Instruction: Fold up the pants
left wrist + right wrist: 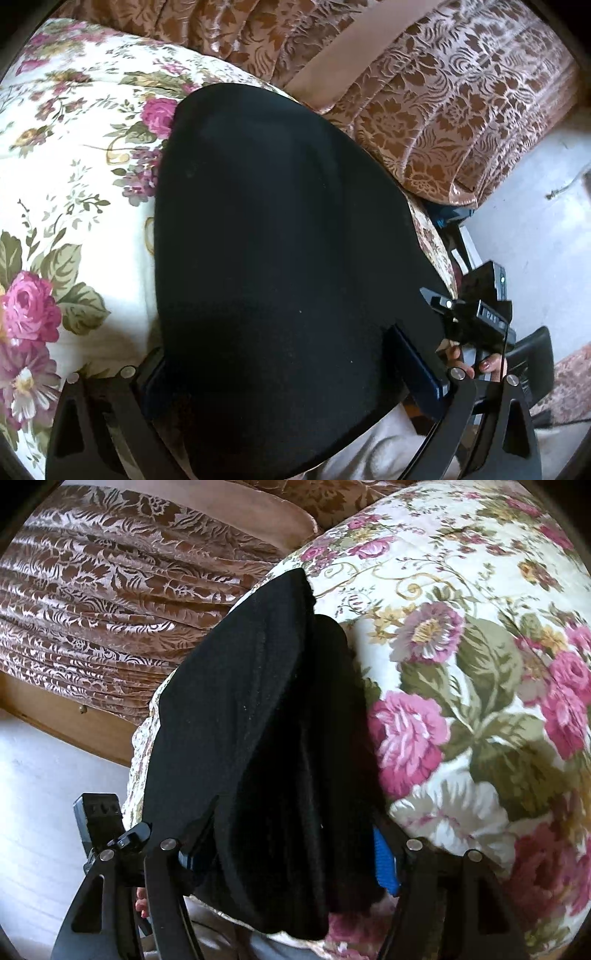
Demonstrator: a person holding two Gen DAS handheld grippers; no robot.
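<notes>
The black pants (pixel 280 251) lie folded on the floral bedspread (pixel 74 184), filling the middle of the left wrist view. My left gripper (pixel 291 384) stands open over their near end, the cloth draped between its fingers (pixel 417 373). In the right wrist view the pants (pixel 258 738) show as a stacked fold with layered edges on the right. My right gripper (pixel 291 853) is open around their near end, with blue pads (pixel 384 860) at each side. The right gripper (pixel 476 314) also shows in the left wrist view, at the bed's edge.
A brown patterned quilt (pixel 424 110) lies bunched behind the pants and also shows in the right wrist view (pixel 110 590). The bedspread (pixel 480 701) runs to the right. Pale floor (pixel 44 794) lies beyond the bed edge, with a wooden frame (pixel 74 716).
</notes>
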